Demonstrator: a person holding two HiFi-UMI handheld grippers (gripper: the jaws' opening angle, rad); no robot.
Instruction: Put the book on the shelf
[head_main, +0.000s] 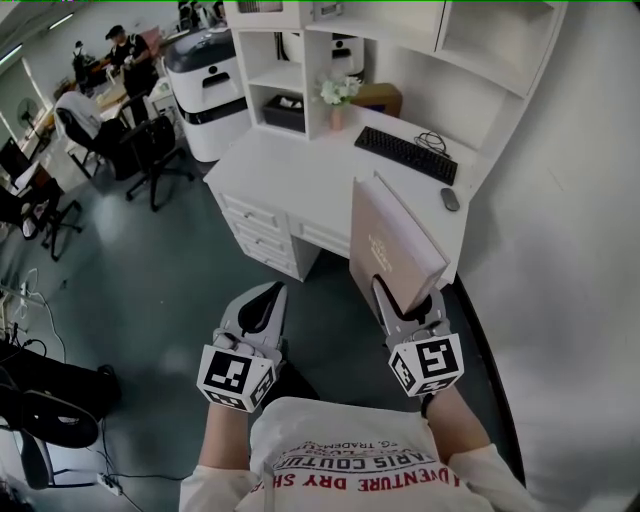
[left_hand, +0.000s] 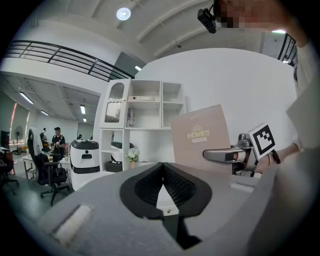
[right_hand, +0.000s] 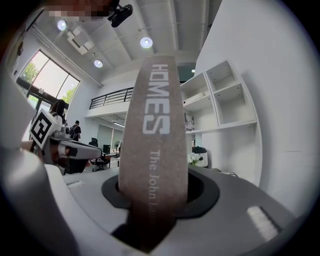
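A tall, thin book (head_main: 395, 240) in matte tan cloth stands upright in the air just short of the white desk (head_main: 290, 165). The right gripper (head_main: 408, 303) pinches its lower end, likely to slot it upright into the boxy white shelf (head_main: 300, 60). The left gripper (head_main: 258, 310) is idle, its jaws pressed together on nothing.

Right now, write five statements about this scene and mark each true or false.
1. The right gripper is shut on the book. True.
2. The left gripper holds a second book. False: it is shut and empty.
3. A keyboard lies on the desk. True.
4. The book stands on the shelf. False: it is off the shelf, in the right gripper.
5. A flower vase stands on the desk. True.
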